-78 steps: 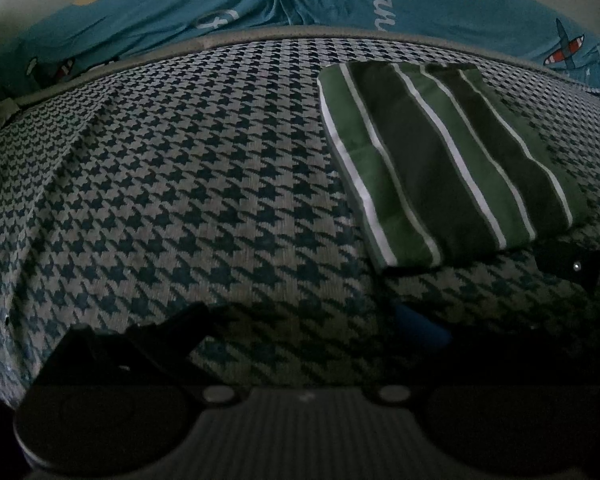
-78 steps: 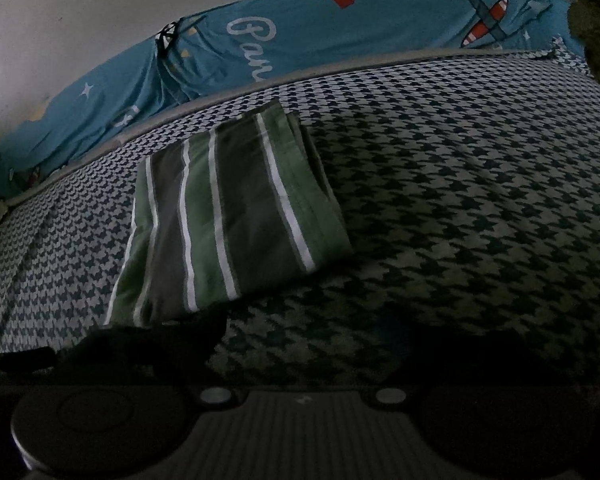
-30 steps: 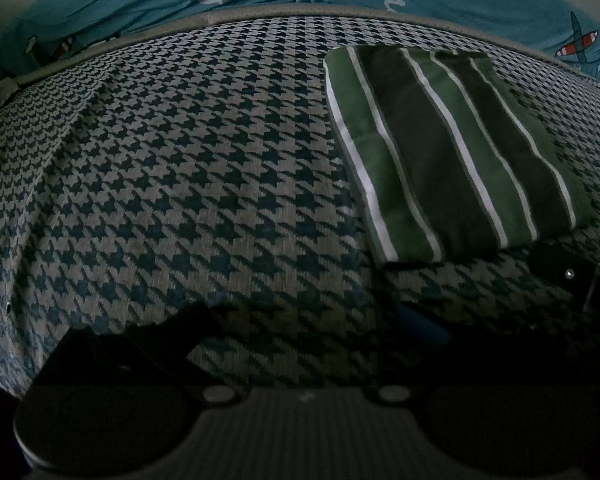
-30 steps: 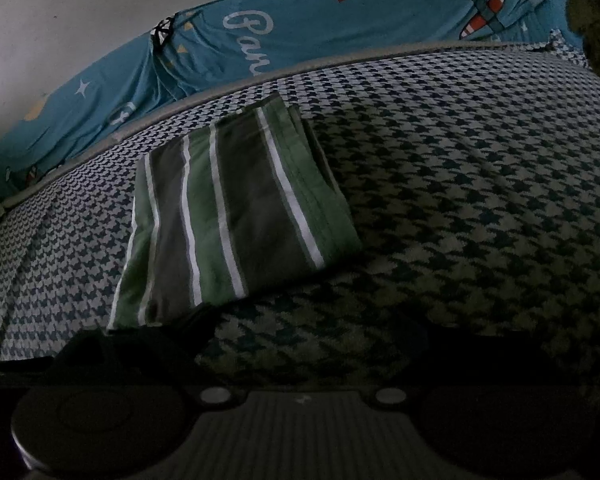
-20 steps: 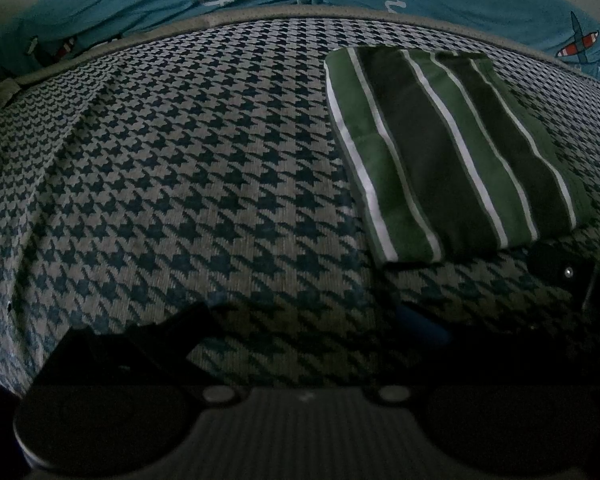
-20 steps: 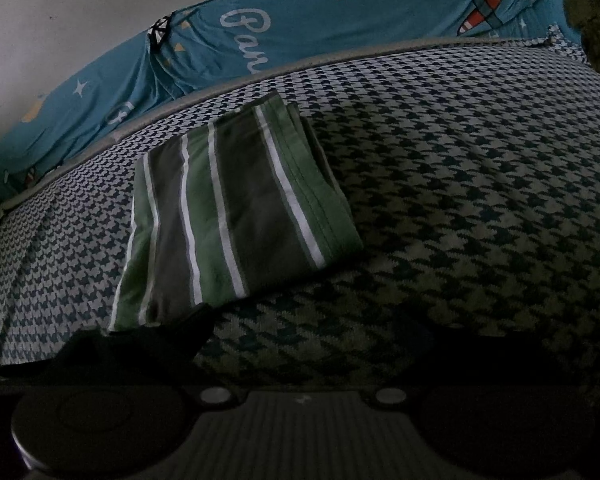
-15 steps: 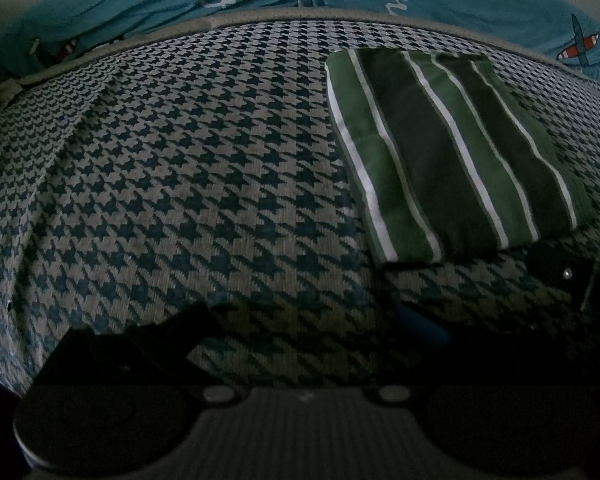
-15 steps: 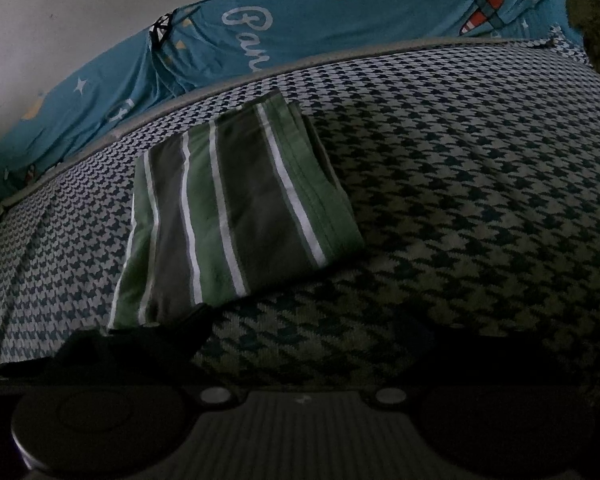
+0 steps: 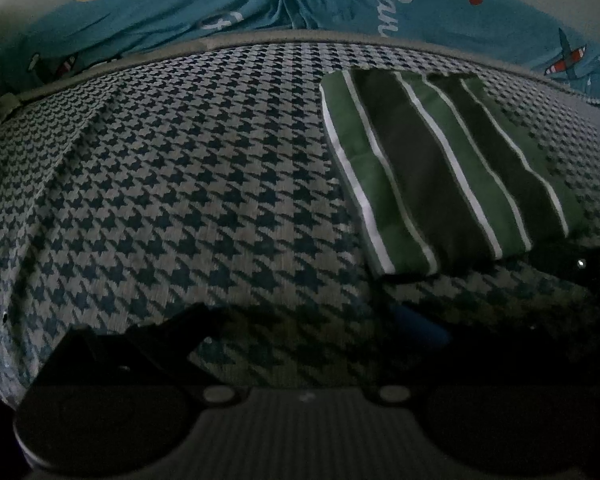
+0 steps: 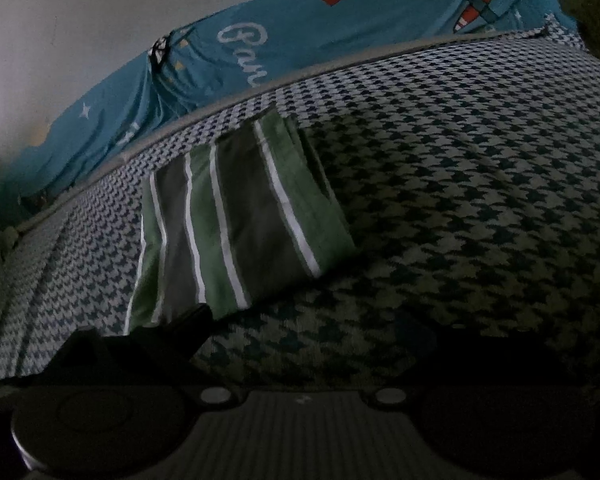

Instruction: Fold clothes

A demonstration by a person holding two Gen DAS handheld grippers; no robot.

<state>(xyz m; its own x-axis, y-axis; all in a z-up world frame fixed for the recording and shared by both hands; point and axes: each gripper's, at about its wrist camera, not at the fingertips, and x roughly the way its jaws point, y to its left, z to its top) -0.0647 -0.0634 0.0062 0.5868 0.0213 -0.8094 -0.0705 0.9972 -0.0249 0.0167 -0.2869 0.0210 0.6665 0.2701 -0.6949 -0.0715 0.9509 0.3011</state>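
Lying folded on the houndstooth cover (image 9: 172, 184), the striped garment (image 9: 439, 168) (image 10: 236, 224); both grippers' spread seemingly open, empty.

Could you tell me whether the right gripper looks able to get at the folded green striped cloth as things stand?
Probably yes: the green striped cloth lies flat on the houndstooth bedspread with nothing on it, just ahead and left of the right gripper, whose jaws stand apart.

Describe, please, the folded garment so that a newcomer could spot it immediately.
A houndstooth bedspread covers the bed, with a blue printed sheet behind it. The folded garment lies flat on the bedspread near that far edge, the only green piece, with dark bands and thin white stripes.
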